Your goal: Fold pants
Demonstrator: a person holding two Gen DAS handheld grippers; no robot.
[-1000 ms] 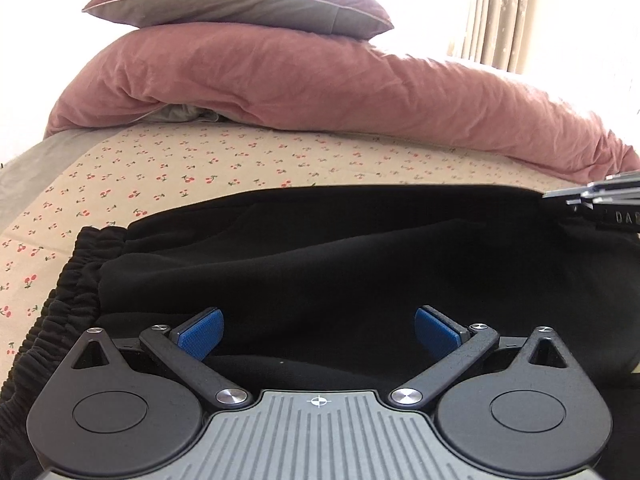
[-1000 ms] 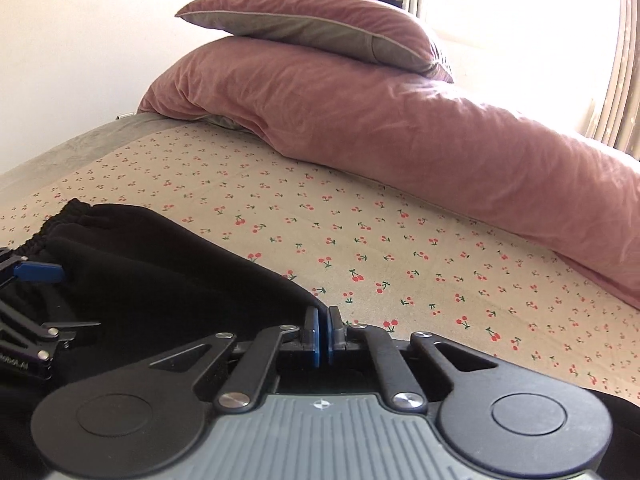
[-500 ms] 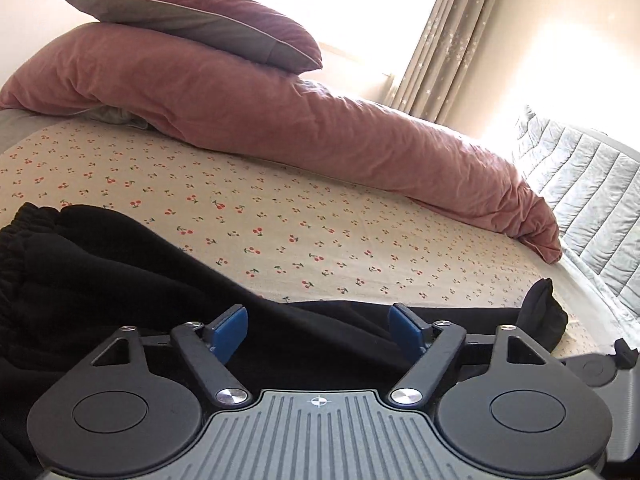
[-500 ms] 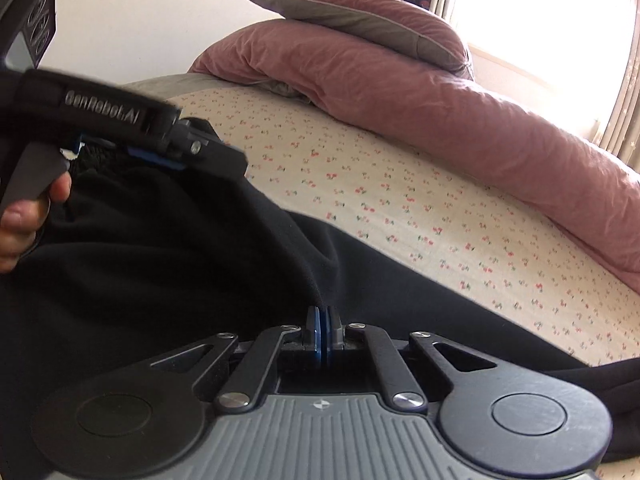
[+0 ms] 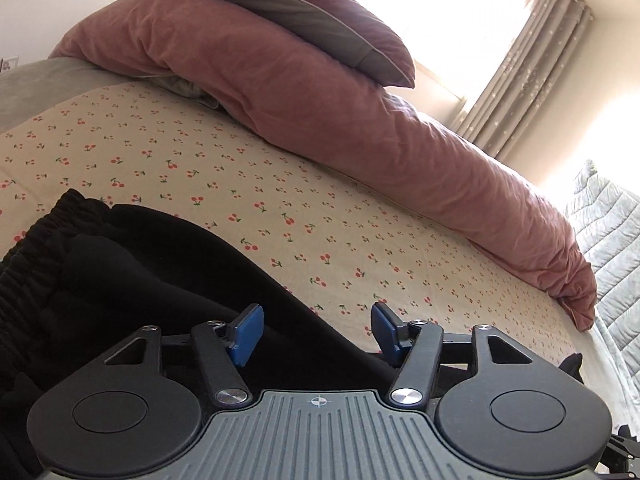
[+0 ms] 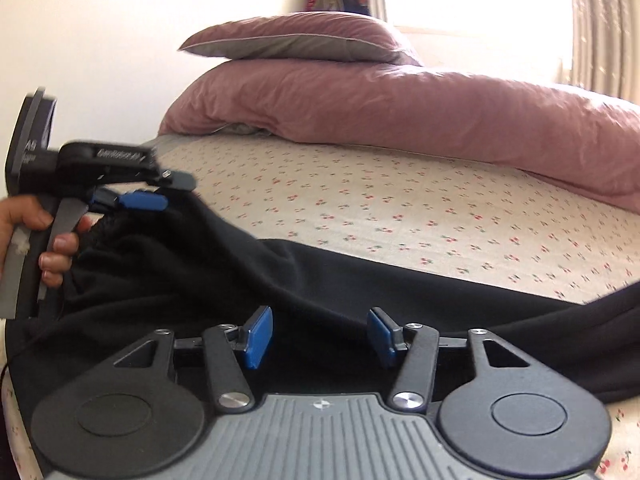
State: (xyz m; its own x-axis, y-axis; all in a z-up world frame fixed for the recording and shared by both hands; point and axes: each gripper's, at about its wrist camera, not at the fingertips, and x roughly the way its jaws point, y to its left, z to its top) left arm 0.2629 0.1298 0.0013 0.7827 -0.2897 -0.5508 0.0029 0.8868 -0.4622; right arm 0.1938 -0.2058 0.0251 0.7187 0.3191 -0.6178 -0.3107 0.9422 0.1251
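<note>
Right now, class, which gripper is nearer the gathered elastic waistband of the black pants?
Left. The left gripper is open just beside the waistband; the right gripper is open farther along the pant leg.

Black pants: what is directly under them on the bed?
The black pants lie on the cherry-print sheet, which shows around them. Whatever lies beneath the fabric itself is covered.

1. Cherry-print bedsheet (image 5: 248, 184) covers the mattress.
2. Dusty-pink duvet (image 5: 340, 120), bunched along the far side.
3. Pink-and-grey pillow (image 6: 296, 42) rests atop the duvet.
4. Grey curtains (image 5: 532, 68) beside a bright window.
5. Quilted grey cover (image 5: 612, 232) at the right edge.
</note>
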